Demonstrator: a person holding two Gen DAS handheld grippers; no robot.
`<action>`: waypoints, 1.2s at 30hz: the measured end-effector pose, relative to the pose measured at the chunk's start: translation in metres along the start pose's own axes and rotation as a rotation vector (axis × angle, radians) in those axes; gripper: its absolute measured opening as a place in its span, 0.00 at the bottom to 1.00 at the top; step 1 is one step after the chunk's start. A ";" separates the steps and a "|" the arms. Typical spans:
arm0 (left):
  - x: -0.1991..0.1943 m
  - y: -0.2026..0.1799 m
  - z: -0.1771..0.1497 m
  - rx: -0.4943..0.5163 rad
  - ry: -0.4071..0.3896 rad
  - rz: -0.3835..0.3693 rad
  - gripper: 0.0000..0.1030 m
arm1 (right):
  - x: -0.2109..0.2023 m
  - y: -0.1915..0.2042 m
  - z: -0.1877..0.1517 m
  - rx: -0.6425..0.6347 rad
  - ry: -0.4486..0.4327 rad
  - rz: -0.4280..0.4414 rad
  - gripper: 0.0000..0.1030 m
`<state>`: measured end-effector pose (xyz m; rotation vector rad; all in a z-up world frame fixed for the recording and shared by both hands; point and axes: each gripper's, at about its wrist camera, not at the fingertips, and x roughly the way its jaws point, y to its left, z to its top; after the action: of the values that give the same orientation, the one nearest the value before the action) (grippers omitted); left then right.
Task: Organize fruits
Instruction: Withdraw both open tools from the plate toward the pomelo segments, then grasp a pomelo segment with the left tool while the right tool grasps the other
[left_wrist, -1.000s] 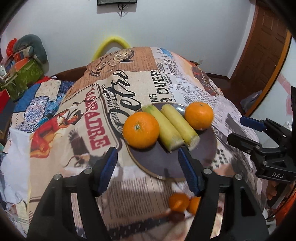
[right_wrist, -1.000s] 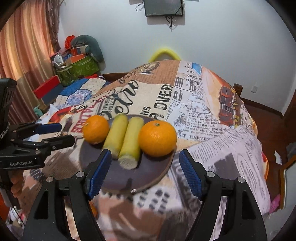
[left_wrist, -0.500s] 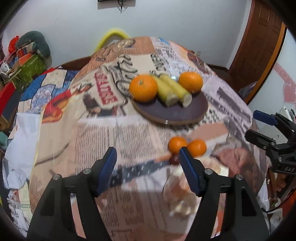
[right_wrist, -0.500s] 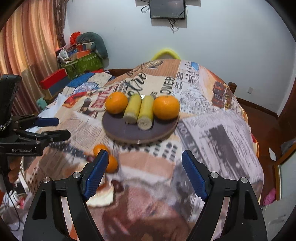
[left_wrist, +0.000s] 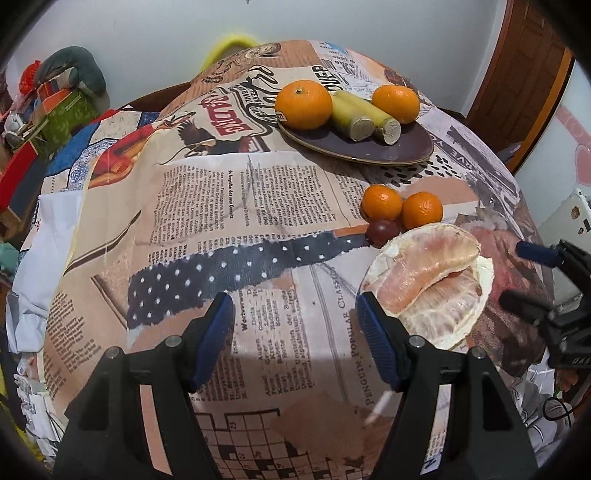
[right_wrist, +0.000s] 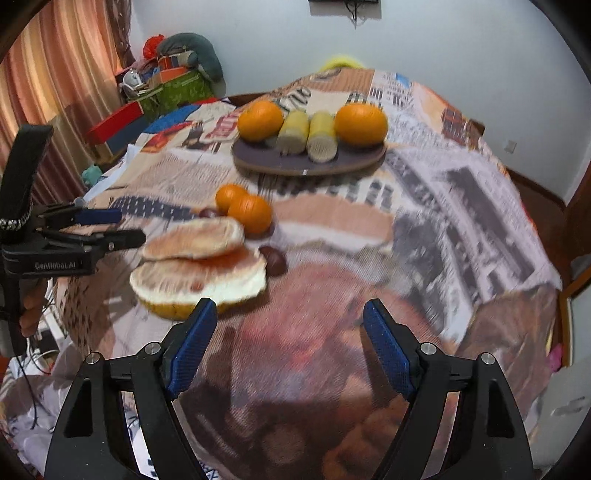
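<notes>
Both hand-held grippers have drawn back from the plate (left_wrist: 402, 155), revealing a peeled pomelo (left_wrist: 428, 280).

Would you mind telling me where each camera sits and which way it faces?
Left wrist: on the left gripper, above the table's near edge, facing the plate; its open fingers show, the right gripper at right.
Right wrist: on the right gripper, facing the same way; its open fingers show, the left gripper at left.
Shared: plate, pomelo, two small oranges.
</notes>
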<state>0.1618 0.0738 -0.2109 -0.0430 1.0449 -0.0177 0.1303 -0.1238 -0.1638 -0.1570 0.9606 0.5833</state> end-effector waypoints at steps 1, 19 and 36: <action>0.000 0.001 0.000 0.001 0.004 -0.004 0.67 | 0.002 0.002 -0.003 -0.002 0.008 0.001 0.77; 0.009 -0.037 -0.014 0.129 0.040 -0.045 0.70 | 0.012 -0.003 0.001 -0.023 0.002 -0.084 0.78; 0.000 -0.064 0.002 0.133 -0.024 -0.105 0.71 | -0.006 -0.034 0.005 0.065 -0.009 -0.090 0.78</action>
<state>0.1636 0.0097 -0.2070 0.0227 1.0146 -0.1816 0.1492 -0.1527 -0.1601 -0.1386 0.9577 0.4695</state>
